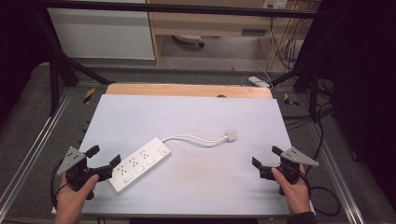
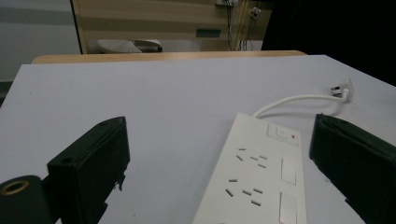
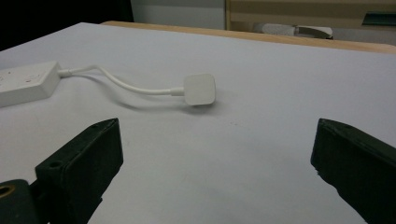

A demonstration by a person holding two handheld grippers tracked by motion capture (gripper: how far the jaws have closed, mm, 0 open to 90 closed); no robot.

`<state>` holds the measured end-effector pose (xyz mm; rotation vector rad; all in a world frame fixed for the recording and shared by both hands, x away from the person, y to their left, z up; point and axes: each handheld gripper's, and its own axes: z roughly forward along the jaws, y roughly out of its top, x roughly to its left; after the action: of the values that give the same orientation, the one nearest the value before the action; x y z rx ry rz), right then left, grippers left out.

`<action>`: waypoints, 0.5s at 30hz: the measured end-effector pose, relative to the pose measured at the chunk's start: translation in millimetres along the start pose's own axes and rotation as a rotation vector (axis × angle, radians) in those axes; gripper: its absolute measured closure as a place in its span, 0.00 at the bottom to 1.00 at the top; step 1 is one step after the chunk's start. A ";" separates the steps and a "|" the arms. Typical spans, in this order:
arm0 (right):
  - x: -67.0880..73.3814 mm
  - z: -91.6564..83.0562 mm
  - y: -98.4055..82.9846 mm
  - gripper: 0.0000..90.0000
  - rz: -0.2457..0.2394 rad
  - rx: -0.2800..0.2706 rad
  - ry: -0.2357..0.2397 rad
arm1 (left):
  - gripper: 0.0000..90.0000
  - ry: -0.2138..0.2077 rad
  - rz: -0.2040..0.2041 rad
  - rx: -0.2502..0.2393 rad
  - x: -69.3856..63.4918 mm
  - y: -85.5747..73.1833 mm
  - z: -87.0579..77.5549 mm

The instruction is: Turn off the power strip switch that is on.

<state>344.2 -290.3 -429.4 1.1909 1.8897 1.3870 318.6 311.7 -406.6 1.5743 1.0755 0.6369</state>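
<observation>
High view is showing a glossy white rectangular power strip (image 1: 139, 164) lying on the matte pale worktop (image 1: 187, 116), its smooth cord (image 1: 194, 138) curving, both grippers' black jaws gaping wide, holding nothing.

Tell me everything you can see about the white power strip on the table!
The power strip is a long white bar that looks like plastic, lying flat and slanted on the pale table. Its top has rows of socket slots and a switch with a small red dot at one end. From that end a white cord curves to a square white plug resting on the table. The open left gripper sits right by its near end; whether they touch is unclear.
</observation>
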 end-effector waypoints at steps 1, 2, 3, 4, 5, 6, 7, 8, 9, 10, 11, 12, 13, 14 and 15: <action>-0.4 -0.1 0.0 0.03 0.001 -0.002 -0.003 | 0.06 0.000 0.000 -0.003 0.0 0.2 -0.3; -0.5 -0.1 0.0 0.03 0.001 -0.002 -0.003 | 0.06 0.001 0.000 -0.002 0.1 0.4 -0.6; -0.5 -0.1 0.0 0.03 0.001 -0.002 -0.003 | 0.06 0.002 -0.001 -0.004 0.0 0.6 -1.0; -0.6 -0.1 0.0 0.03 0.001 -0.001 -0.003 | 0.06 0.001 -0.003 -0.007 -0.1 1.1 -1.4; -0.5 -0.1 0.0 0.03 0.002 -0.001 -0.003 | 0.05 0.002 -0.001 -0.008 -0.4 1.5 -1.9; -0.3 0.1 0.0 0.03 0.000 -0.001 -0.001 | 0.05 -0.001 -0.001 -0.009 -0.8 1.8 -2.3; 0.0 0.0 0.0 0.03 0.001 0.002 0.000 | 0.05 -0.004 -0.001 -0.012 -1.7 2.7 -3.2; 0.2 0.1 0.0 0.03 0.001 0.003 0.000 | 0.05 -0.004 -0.001 -0.012 -1.7 2.7 -3.2; 0.2 0.1 0.0 0.03 0.000 0.003 -0.001 | 0.05 -0.007 -0.002 -0.015 -2.2 3.2 -3.6; 0.3 0.3 0.0 0.03 -0.002 0.003 -0.002 | 0.05 -0.008 -0.004 -0.019 -2.9 3.7 -4.1; 0.3 0.5 0.0 0.03 -0.004 0.002 -0.003 | 0.05 -0.010 -0.001 -0.019 -3.4 4.3 -4.6; 0.3 0.5 0.0 0.03 -0.004 0.002 -0.003 | 0.05 -0.010 -0.001 -0.022 -3.9 4.8 -5.1; 0.2 0.5 0.0 0.03 -0.004 0.002 -0.002 | 0.05 -0.012 -0.001 -0.026 -4.4 5.6 -5.8; 0.2 0.5 0.0 0.03 -0.004 0.002 -0.002 | 0.05 -0.011 0.000 -0.030 -4.8 6.6 -6.7; 0.3 0.6 0.0 0.03 -0.005 0.003 -0.003 | 0.06 -0.009 -0.008 -0.049 -5.5 10.0 -9.4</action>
<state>344.6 -289.8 -429.6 1.1875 1.8923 1.3799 311.4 311.1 -393.7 1.5290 1.0515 0.6455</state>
